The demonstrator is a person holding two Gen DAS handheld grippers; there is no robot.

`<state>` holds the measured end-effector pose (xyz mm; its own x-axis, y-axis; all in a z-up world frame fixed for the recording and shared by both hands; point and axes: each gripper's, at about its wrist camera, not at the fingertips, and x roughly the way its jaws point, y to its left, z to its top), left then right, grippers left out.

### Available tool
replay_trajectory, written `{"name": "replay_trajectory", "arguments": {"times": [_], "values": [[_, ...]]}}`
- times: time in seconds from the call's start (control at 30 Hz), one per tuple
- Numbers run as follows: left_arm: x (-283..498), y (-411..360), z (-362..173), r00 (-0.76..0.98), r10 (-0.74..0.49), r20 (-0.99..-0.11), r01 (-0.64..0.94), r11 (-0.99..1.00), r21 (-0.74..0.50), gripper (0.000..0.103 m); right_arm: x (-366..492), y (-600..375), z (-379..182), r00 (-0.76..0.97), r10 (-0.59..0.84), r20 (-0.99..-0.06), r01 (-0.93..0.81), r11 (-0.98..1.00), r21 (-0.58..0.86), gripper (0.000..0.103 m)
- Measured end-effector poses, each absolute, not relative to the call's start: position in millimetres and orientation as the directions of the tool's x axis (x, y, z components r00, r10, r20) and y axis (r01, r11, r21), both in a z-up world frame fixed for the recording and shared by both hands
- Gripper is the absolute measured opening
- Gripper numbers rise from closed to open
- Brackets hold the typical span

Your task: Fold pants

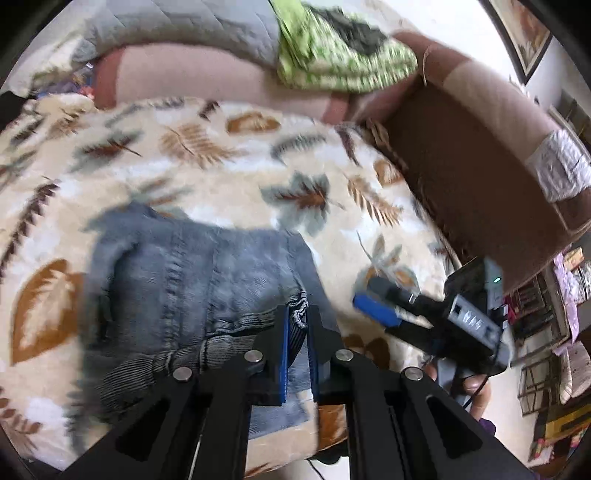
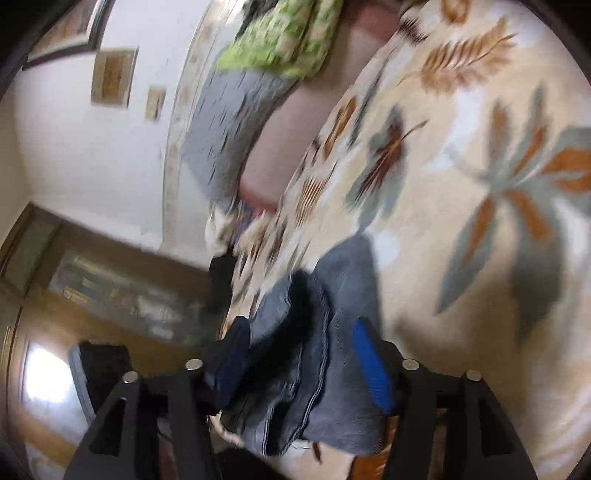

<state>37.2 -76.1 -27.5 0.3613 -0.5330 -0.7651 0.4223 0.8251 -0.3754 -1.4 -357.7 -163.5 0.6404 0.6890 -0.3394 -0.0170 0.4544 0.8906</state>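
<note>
One pair of grey-blue denim pants (image 1: 199,280) lies bunched on a cream blanket (image 1: 221,177) printed with brown and grey leaves, near the blanket's front edge. In the left wrist view, a ribbed hem of the denim rises between the two blue-lined fingers of the left gripper (image 1: 297,325), whose jaws are closed on that fold of cloth. The rest of the garment spreads away from the grip toward the left and back, seams running along it.

To the right of the pants, the right gripper (image 1: 380,302) hovers over the blanket with a blue pad showing, and part of a hand (image 1: 472,391) holds its handle below. In the right wrist view, the same gripper (image 2: 303,354) has its jaws standing apart, a dark rumpled fold of the pants (image 2: 295,332) lying between them; the pads do not press on the cloth, though blur makes the left pad's contact hard to judge.

Beyond the blanket sits a brown sofa arm (image 1: 480,166), a green patterned cloth (image 1: 340,55) draped on it, and a grey quilted cover (image 1: 177,26) beside that. Framed pictures (image 2: 110,74) hang on the white wall.
</note>
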Motion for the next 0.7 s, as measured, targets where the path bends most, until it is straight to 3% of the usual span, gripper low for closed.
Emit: {"name": "replay_trajectory", "arguments": {"times": [0.13, 0.23, 0.33, 0.43, 0.53, 0.7], "values": [[43.6, -40.6, -25.2, 0.416, -0.479, -0.773, 0.38, 0.864, -0.331, 0.01, 13.1, -324.8, -166.8, 0.568, 0.723, -0.392, -0.022, 0.49, 0.872, 0.062], [39.5, -22.3, -26.8, 0.387, -0.536, -0.75, 0.383, 0.834, -0.398, 0.01, 19.9, -314.6, -167.2, 0.558, 0.747, -0.36, -0.034, 0.455, 0.89, 0.062], [27.5, -16.2, -21.6, 0.361, -0.605, -0.709, 0.439, 0.782, -0.443, 0.011, 25.9, -305.7, -169.1, 0.56, 0.75, -0.353, -0.033, 0.446, 0.895, 0.071], [15.9, -13.2, -14.9, 0.306, -0.676, -0.67, 0.51, 0.711, -0.484, 0.013, 29.5, -304.6, -179.7, 0.547, 0.764, -0.342, 0.004, 0.407, 0.913, 0.072], [14.5, -5.8, -13.6, 0.365, -0.603, -0.709, 0.498, 0.77, -0.399, 0.022, 30.6, -307.9, -183.9, 0.547, 0.779, -0.307, 0.021, 0.354, 0.935, 0.072], [41.7, 28.3, -43.9, 0.426, -0.457, -0.781, 0.331, 0.882, -0.335, 0.023, 32.1, -307.5, -190.5, 0.537, 0.778, -0.327, 0.064, 0.349, 0.935, 0.075]]}}
